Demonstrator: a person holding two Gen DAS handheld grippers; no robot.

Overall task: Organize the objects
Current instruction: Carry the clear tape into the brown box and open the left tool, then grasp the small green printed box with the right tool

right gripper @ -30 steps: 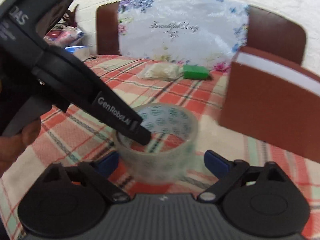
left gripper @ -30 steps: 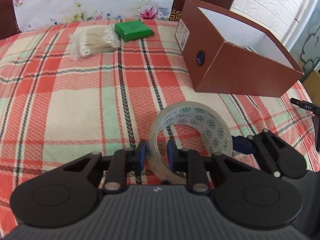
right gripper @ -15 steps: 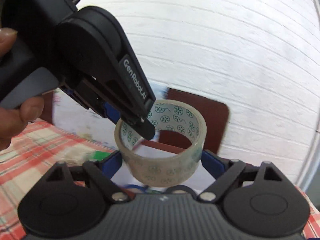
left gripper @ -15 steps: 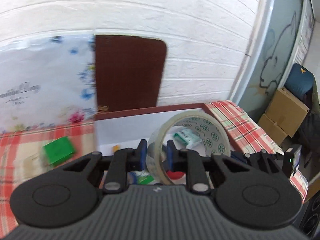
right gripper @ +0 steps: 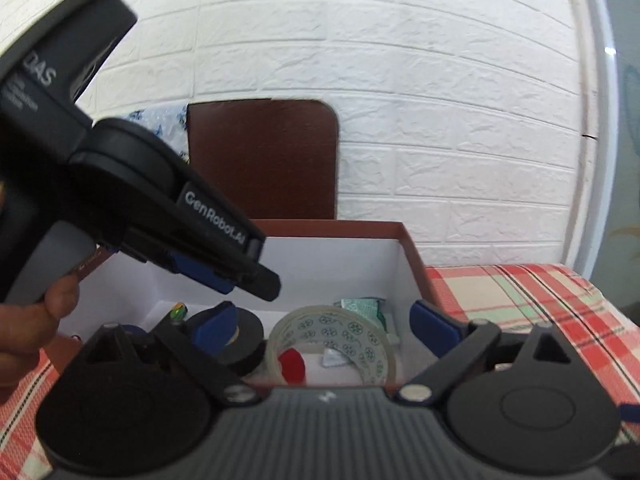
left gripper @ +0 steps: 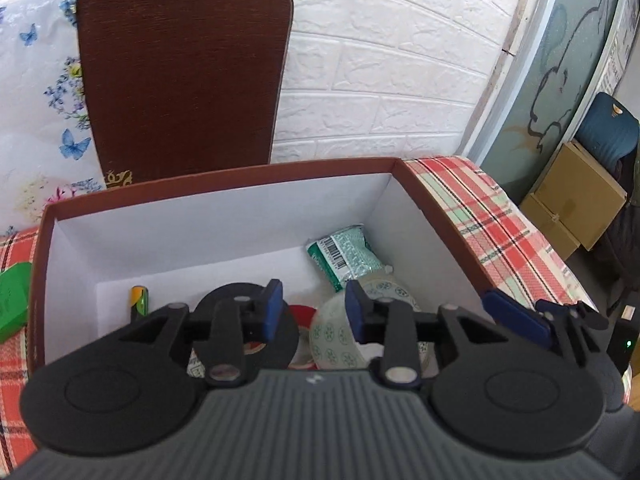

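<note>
Now over the brown box (left gripper: pixel 436 216), both grippers. Left gripper (left gripper: pixel 314 310) spread apart, blue pads gripping nothing; right gripper (right gripper: pixel 324 326) wide too, hovering at the near rim. Clear tape roll (right gripper: pixel 334 344) down inside the box, lying loose at 6 o'clock of the white floor, just beside a black tape roll (right gripper: pixel 244 340) at its 9 o'clock. Green packet (left gripper: pixel 346 258) up at 1 o'clock against the right wall. Plaid tablecloth (left gripper: pixel 496 224) beneath the box, green box (left gripper: pixel 12 300) outside at 9 o'clock.

One box (left gripper: pixel 240 184) holds two tape rolls (right gripper: pixel 332 344), one packet (left gripper: pixel 346 254).
</note>
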